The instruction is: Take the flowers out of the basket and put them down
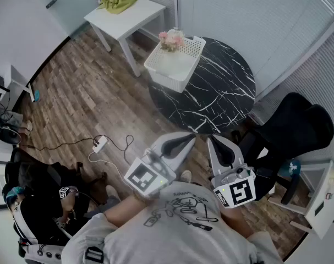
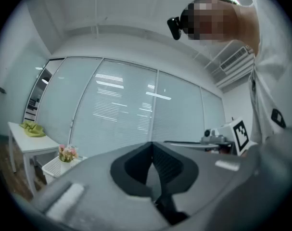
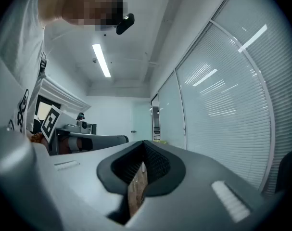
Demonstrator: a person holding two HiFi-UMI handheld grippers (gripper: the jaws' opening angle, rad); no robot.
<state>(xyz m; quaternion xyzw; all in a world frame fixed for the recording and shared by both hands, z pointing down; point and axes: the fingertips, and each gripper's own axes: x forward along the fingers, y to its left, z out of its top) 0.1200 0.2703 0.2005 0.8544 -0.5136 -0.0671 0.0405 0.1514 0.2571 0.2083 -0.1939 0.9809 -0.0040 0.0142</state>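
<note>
In the head view both claws are held level above the wooden floor (image 1: 73, 87), close to the person's body. The left claw (image 1: 184, 142) and the right claw (image 1: 217, 146) are just beside each other, and each one is clenched with nothing in it. Well ahead of both claws stands a round black surface (image 1: 222, 92) with white veins. A white basket (image 1: 183, 70) stands on its far left part, and the flowers (image 1: 171, 39) are upright in the far corner of this basket. Beyond the basket, more to the left of the claws, is a white side table (image 1: 133, 16) with a green cloth (image 1: 118, 0) on it. To the right of the right claw there is a black chair (image 1: 299, 125). In the left gripper view the jaws of the left claw (image 2: 153, 150) are pressed together and hold nothing. The flowers (image 2: 67, 152) appear far ahead and to the left of the jaws, pink and small, inside the basket (image 2: 50, 167), with the side table (image 2: 25, 141) to the left of them. In the right gripper view the right claw (image 3: 143, 150) is also closed on nothing. Only a thin strip of the floor is seen through the slit between the jaws, and window blinds (image 3: 232, 95) are to the right of it.
</note>
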